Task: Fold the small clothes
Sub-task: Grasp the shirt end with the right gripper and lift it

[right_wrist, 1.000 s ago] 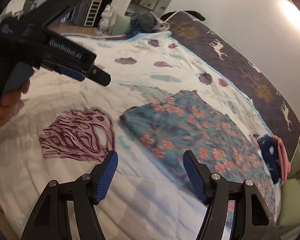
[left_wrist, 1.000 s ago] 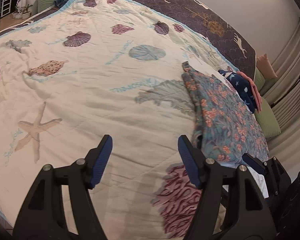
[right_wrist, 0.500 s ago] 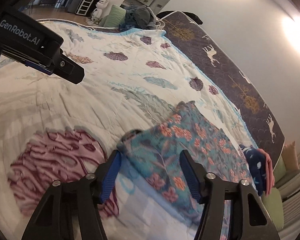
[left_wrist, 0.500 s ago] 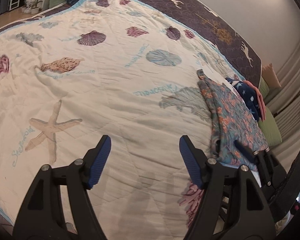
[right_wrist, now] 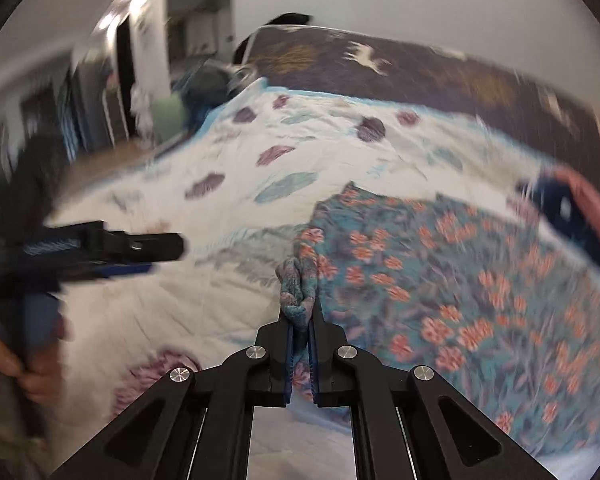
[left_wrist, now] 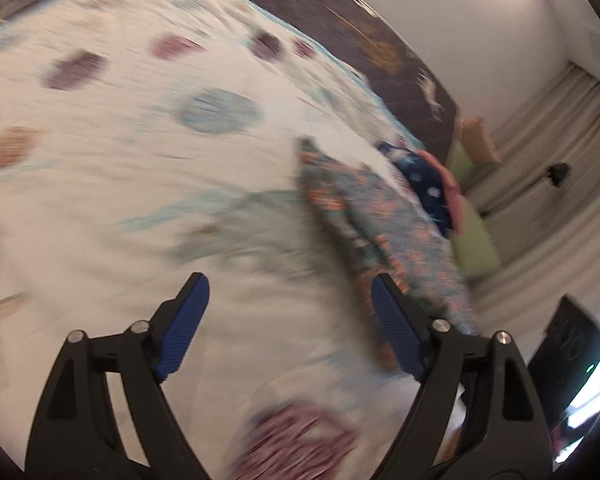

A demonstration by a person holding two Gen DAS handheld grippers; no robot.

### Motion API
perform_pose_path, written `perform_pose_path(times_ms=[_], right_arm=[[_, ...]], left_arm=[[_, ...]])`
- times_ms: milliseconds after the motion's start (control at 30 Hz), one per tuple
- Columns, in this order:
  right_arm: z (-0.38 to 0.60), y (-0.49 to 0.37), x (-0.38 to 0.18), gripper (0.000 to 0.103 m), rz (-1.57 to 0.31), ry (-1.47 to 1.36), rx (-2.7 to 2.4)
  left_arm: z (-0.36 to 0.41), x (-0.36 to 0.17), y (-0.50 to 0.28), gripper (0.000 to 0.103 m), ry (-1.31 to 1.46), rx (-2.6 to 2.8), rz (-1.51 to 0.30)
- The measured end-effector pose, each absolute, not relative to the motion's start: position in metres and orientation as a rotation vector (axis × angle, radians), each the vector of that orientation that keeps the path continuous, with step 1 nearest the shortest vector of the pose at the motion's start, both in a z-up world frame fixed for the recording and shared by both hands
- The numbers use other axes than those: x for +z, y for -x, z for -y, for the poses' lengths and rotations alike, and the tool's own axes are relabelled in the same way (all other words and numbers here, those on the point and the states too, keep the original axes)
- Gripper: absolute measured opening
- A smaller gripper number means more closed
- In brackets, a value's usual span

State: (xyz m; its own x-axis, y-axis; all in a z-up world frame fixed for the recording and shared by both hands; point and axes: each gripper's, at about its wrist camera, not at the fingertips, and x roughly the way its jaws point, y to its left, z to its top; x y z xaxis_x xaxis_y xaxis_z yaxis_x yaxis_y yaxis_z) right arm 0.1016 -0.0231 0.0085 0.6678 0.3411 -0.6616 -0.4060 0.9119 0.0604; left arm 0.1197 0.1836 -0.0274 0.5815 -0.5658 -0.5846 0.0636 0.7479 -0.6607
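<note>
We have the right gripper (right_wrist: 300, 320) clamped on a bunched corner of the floral garment (right_wrist: 440, 280), low centre in the right wrist view; its jaws have just been closing and the cloth is pinched between the blue pads, a twist of fabric poking out above them. That grip, we judge, gives us a corner to lift and carry across for a fold. The rest of the garment spreads flat to the right of the frame. Our left gripper (left_wrist: 288, 320) hangs with its jaws wide apart, having just been opening, nothing between them, the garment's near edge lying just beside its right finger (left_wrist: 396, 332); we reckon it is lining up for the other corner. It all lies on a white quilt (left_wrist: 140, 200) printed with shells and coral, over a dark bedspread (right_wrist: 420, 76) with pale deer. A navy and pink pile (left_wrist: 432, 188) sits upper right, beside a green cushion (left_wrist: 472, 248), with curtains (left_wrist: 560, 160) behind. Both views are blurred.
</note>
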Motion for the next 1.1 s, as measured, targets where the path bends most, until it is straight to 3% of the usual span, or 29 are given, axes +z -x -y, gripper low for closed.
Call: perform_pose_path(times_ms=[200,300,333,400,433,667,1000,1100], right_arm=[[0.038,-0.106,0.01,0.005,-0.768,-0.008,0.439],[0.036,-0.105,0.011,0.005,-0.768,-0.004,0.446],[0.035,-0.105,0.01,0.005,-0.769,-0.005,0.449],[0.035,-0.104,0.01,0.005,-0.769,-0.011,0.458],[0.036,-0.105,0.01,0.005,-0.768,-0.015,0.46],[0.063,-0.103,0.016,0.005,-0.742,-0.108,0.482],[0.136,-0.085,0.038,0.005,-0.659,-0.257,0.45],[0.168,-0.078,0.045,0.005,-0.622,-0.294,0.417]], left_arm=[[-0.144,-0.051,-0.206,0.085,0.771,-0.472,-1.061],[-0.138,-0.051,-0.233,0.081,0.799,-0.461,-1.046],[-0.137,-0.051,-0.238,0.072,0.808,-0.467,-1.043],[-0.134,-0.052,-0.247,0.013,0.841,-0.498,-1.075],[-0.133,-0.054,-0.248,0.01,0.857,-0.501,-1.088],[-0.114,-0.024,-0.246,0.01,0.811,-0.511,-1.03],[-0.022,0.043,-0.259,0.01,0.683,-0.606,-0.982],[0.012,0.058,-0.261,0.005,0.669,-0.661,-0.975]])
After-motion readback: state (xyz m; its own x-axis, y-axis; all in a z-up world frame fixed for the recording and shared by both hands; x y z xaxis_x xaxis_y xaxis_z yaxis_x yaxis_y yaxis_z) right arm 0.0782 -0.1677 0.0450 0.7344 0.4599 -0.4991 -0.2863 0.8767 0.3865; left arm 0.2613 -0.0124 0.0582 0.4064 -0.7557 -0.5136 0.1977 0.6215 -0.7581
